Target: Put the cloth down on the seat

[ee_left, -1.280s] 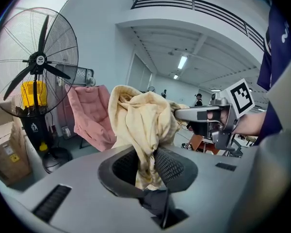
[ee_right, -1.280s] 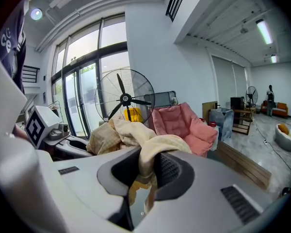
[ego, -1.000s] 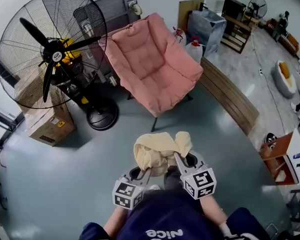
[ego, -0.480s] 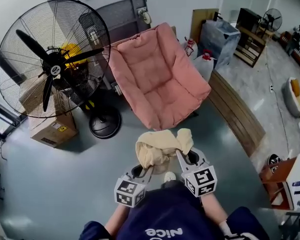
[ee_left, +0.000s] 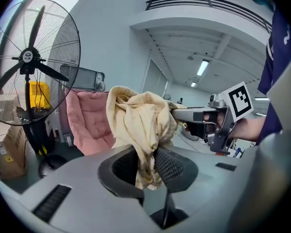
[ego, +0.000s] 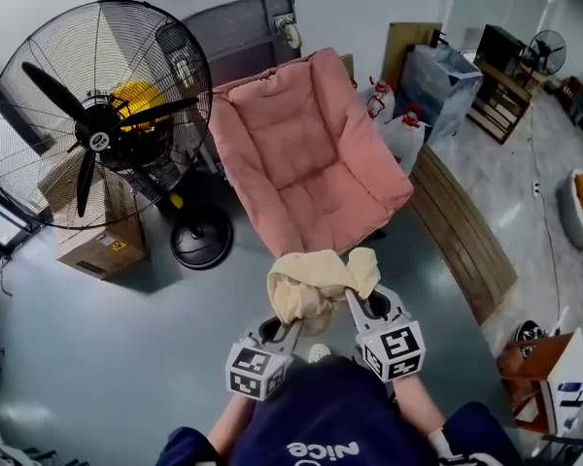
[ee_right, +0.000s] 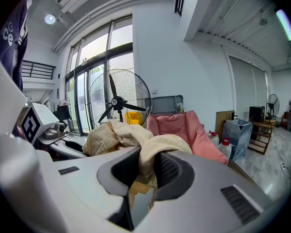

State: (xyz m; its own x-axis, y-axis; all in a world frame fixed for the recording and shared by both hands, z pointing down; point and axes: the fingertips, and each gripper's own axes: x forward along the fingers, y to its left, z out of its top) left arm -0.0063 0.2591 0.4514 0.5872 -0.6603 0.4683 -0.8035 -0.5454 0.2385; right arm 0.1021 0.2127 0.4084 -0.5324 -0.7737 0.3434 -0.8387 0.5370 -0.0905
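The left gripper (ego: pixel 291 324) and the right gripper (ego: pixel 354 305) stay clenched on the bunched cloth (ego: pixel 316 282), held up between them, while the pink seat (ego: pixel 316 187) has come nearer, so laying down seems close.

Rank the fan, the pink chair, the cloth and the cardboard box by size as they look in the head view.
Largest: fan and pink chair, about alike.
Then cloth, nearer the camera.
Smallest: cardboard box.
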